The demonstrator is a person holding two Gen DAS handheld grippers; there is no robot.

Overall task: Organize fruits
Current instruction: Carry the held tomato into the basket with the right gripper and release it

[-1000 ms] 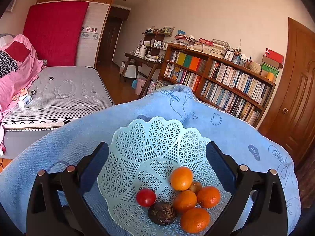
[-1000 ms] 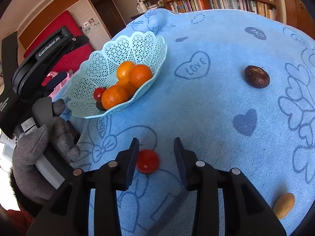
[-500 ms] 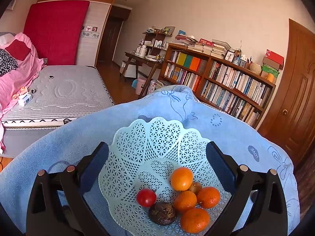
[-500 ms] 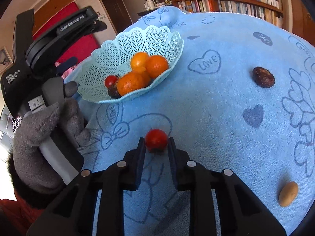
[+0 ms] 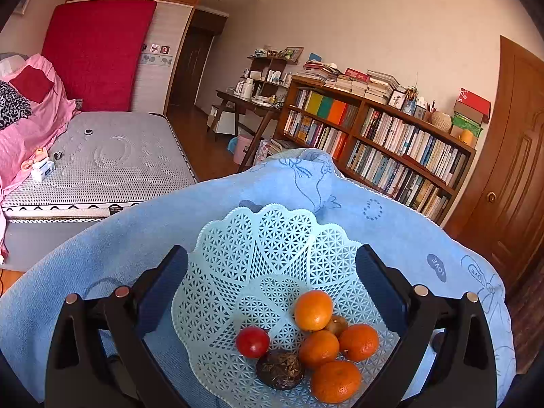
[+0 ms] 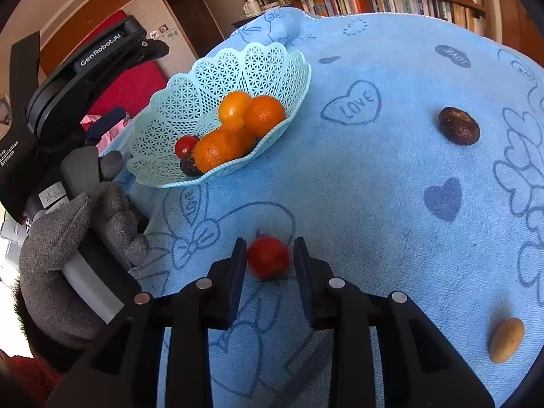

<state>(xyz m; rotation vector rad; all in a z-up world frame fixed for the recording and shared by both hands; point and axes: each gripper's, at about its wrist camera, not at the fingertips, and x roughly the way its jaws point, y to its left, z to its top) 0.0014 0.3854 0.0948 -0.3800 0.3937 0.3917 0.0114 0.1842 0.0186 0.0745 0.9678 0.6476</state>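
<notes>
A red tomato (image 6: 268,256) lies on the blue cloth (image 6: 374,187) between the fingers of my right gripper (image 6: 268,251). The jaws stand close on either side of it, with a thin gap on the right, so the gripper is open. The pale green lattice basket (image 6: 238,64) stands farther back and to the left. It holds several oranges (image 5: 312,309), a red tomato (image 5: 252,341) and a dark wrinkled fruit (image 5: 279,369). My left gripper (image 5: 272,251) is wide open, with a finger on each side of the basket and nothing in it.
A dark brown fruit (image 6: 459,125) and a tan oval fruit (image 6: 506,340) lie on the cloth to the right. A grey-gloved hand (image 6: 68,248) holds the left gripper beside the basket. A bed (image 5: 102,159), a bookshelf (image 5: 391,142) and a door (image 5: 510,170) stand beyond the table.
My right gripper narrowed and moved forward, so the tomato now sits deeper between its fingers. The left gripper and the basket have hardly moved.
</notes>
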